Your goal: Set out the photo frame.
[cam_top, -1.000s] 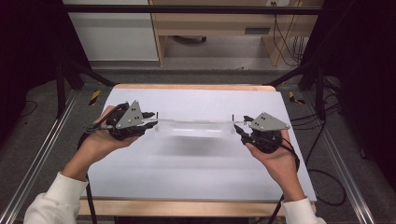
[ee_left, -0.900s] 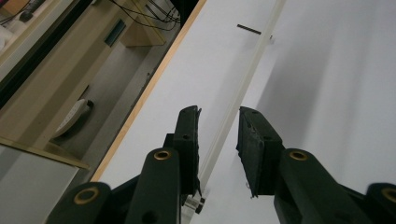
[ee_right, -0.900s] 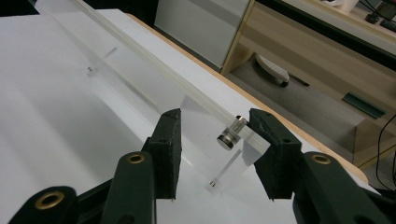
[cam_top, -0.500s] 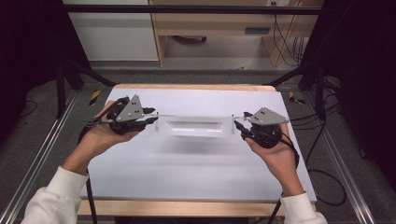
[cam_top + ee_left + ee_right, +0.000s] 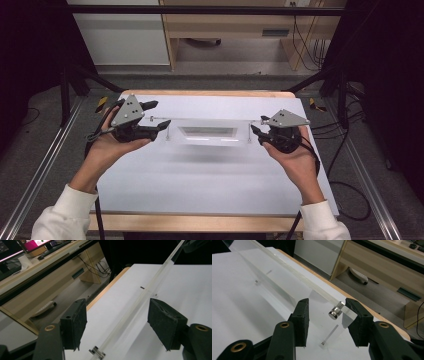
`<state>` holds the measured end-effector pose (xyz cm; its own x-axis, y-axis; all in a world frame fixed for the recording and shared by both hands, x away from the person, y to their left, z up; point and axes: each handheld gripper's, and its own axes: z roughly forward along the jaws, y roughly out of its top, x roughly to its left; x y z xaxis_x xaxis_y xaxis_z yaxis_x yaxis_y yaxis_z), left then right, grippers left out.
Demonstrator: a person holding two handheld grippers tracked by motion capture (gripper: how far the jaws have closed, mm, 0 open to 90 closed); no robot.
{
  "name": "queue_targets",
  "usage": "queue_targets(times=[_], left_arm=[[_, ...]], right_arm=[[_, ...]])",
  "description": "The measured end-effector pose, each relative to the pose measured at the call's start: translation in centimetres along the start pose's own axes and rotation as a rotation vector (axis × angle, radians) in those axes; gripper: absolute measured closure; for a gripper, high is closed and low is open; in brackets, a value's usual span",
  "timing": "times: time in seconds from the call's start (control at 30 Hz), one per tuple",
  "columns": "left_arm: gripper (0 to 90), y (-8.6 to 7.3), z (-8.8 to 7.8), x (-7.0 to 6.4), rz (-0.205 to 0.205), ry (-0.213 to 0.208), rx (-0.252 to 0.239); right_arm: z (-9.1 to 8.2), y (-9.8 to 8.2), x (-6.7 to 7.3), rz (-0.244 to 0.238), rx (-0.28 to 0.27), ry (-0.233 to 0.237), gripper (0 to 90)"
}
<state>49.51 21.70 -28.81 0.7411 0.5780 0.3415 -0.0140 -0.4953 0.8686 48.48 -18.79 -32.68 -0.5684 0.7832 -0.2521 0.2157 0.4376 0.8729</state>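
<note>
what changed: left gripper (image 5: 159, 120) has just spread its jaws; a moment back they were pinched on the left end of the clear acrylic stand (image 5: 208, 131), now the clear edge (image 5: 140, 300) runs between the pads without touching either
what it means: looks like the stand is being set down and let go, left side first; the right end probably gets released next
right gripper (image 5: 256, 133): jaws partly spread with the stand's right end and its metal standoff (image 5: 336, 310) between them; far pad seems to be against the acrylic edge, near pad stands clear, so can't tell if it's really pinching
where the stand is: middle of the white table (image 5: 210, 185), a bit toward the far side, stretched between the two grippers
count: one stand; two grippers; one hand on each; one standoff showing at each end in the gripper views; nothing else on the tabletop
</note>
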Motion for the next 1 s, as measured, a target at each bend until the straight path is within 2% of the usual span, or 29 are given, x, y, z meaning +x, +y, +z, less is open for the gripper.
queue_targets(times=[0.07, 0.1, 0.23, 0.3, 0.4, 0.5, 0.8, 0.87, 1.0], left_arm=[[26.9, -0.2, -0.5, -0.2, -0.014, 0.022, -0.005], [24.8, -0.3, -0.9, -0.3, -0.034, 0.031, -0.013], [17.1, -0.6, -1.7, -0.7, -0.080, 0.043, -0.012], [16.3, -0.9, -2.2, -0.9, -0.101, 0.054, -0.020], [15.1, -1.7, -2.9, -1.1, -0.153, 0.071, -0.016], [14.0, -2.8, -3.3, -1.2, -0.179, 0.088, 0.001], [12.5, -6.9, -2.5, -1.8, -0.259, 0.113, 0.058], [12.5, -7.8, -2.2, -2.2, -0.289, 0.094, 0.079], [12.5, -9.2, -1.7, -2.9, -0.310, 0.083, 0.099]], right_arm=[[0.1, 0.1, -0.2, 0.005, -0.003, 0.002, 55.5], [0.2, 0.1, -0.2, 0.006, -0.002, 0.001, 55.4], [0.4, 0.4, -0.5, 0.013, 0.002, 0.003, 55.1], [0.5, 0.5, -0.6, 0.016, 0.003, 0.003, 55.0], [0.7, 0.6, -0.8, 0.027, 0.001, 0.007, 54.8], [0.9, 0.8, -1.1, 0.032, -0.002, 0.010, 54.6], [1.5, 1.3, -1.9, 0.056, -0.004, 0.015, 53.9], [1.7, 1.4, -2.0, 0.063, -0.006, 0.016, 53.7], [2.0, 1.6, -2.4, 0.078, -0.012, 0.017, 53.6]])
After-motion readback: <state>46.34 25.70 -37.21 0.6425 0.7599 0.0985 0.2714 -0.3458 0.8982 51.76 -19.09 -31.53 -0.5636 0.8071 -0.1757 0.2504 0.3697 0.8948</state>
